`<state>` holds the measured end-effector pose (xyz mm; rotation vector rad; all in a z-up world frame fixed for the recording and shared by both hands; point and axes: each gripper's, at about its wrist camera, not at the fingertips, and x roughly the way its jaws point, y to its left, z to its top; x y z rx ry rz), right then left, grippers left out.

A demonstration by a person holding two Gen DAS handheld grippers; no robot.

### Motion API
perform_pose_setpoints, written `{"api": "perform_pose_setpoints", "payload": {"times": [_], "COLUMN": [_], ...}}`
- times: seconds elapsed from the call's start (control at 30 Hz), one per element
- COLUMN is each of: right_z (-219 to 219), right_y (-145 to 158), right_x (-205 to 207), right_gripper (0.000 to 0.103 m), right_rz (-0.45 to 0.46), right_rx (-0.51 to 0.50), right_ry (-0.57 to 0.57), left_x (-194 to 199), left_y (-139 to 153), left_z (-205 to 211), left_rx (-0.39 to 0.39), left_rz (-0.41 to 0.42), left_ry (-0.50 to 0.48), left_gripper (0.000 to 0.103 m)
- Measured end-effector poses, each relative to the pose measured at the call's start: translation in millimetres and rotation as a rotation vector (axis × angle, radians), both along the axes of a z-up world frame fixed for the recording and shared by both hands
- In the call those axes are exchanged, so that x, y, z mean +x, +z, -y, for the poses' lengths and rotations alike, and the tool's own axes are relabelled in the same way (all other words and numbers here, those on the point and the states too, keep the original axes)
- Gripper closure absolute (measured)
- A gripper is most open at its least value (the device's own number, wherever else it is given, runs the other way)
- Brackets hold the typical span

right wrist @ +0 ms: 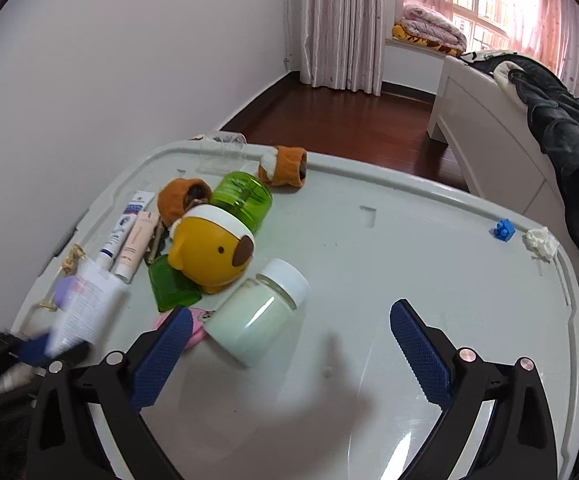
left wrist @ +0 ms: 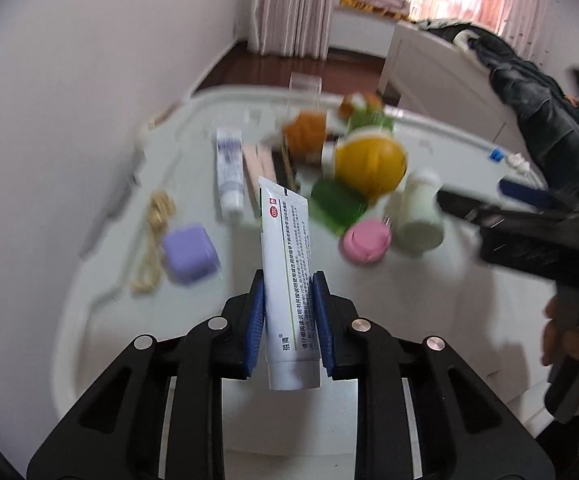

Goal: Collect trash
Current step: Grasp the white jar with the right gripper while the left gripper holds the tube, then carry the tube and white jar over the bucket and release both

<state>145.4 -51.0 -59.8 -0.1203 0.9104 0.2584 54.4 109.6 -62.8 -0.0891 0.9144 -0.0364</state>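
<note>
Left wrist view: the left gripper [left wrist: 288, 320] is clamped on a white ointment tube [left wrist: 287, 280], blue pads pressed against both sides, the tube lifted above the grey table [left wrist: 429, 300]. The right gripper [right wrist: 289, 356] is held wide apart over bare table, empty, its left finger just beside a white-capped jar [right wrist: 259, 316].

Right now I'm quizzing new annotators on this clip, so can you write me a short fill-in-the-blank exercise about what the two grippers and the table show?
1. The left gripper is shut on a white printed ____.
2. The right gripper is ____ and holds nothing.
3. The pale green jar has a ____ lid.
4. The small blue toy brick sits beside a crumpled white ____.

Missing words: tube; open; white; tissue
</note>
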Motion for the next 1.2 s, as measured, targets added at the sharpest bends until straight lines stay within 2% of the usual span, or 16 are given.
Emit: {"api": "perform_pose_setpoints", "payload": {"times": [0.07,0.2,0.33,0.47,0.5,0.57,0.77,0.9,1.0,1.07,1.2], "right_z": [0,-9,-24,-37,-37,-36,-24,-13,-1,7,32], "right_y": [-6,-20,-29,-36,-36,-34,-23,-5,9,17,39], "right_x": [3,9,14,18,19,21,6,-13,-27,-39,-84], "right_gripper": [0.006,0.006,0.007,0.022,0.039,0.055,0.056,0.056,0.056,0.056,0.056], "right_rz": [-0.018,-0.059,-0.071,-0.064,-0.069,-0.097,-0.11,-0.082,-0.081,-0.07,-0.051], "right_rx": [0.005,0.022,0.027,-0.001,0.017,0.023,0.047,0.046,0.072,0.068,0.043], "right_ry": [-0.006,-0.003,0.008,0.03,0.03,0.02,0.058,0.094,0.108,0.119,0.148], "left_x": [-2,-3,-1,-2,-2,-2,-4,-5,-9,-15,-39], "left_y": [10,17,26,26,25,23,26,27,28,31,43], "left_z": [-3,-1,8,11,11,10,13,20,27,32,43], "left_rx": [-0.041,-0.07,-0.065,-0.056,-0.062,-0.069,-0.092,-0.11,-0.152,-0.176,-0.167], "left_rz": [0.021,0.027,0.046,0.046,0.041,0.032,0.027,0.018,-0.001,-0.01,-0.001], "left_ry": [0.0,-0.013,-0.041,-0.061,-0.062,-0.066,-0.078,-0.112,-0.152,-0.187,-0.245], "left_gripper": [0.08,0.079,0.079,0.079,0.079,0.079,0.078,0.078,0.078,0.078,0.078]}}
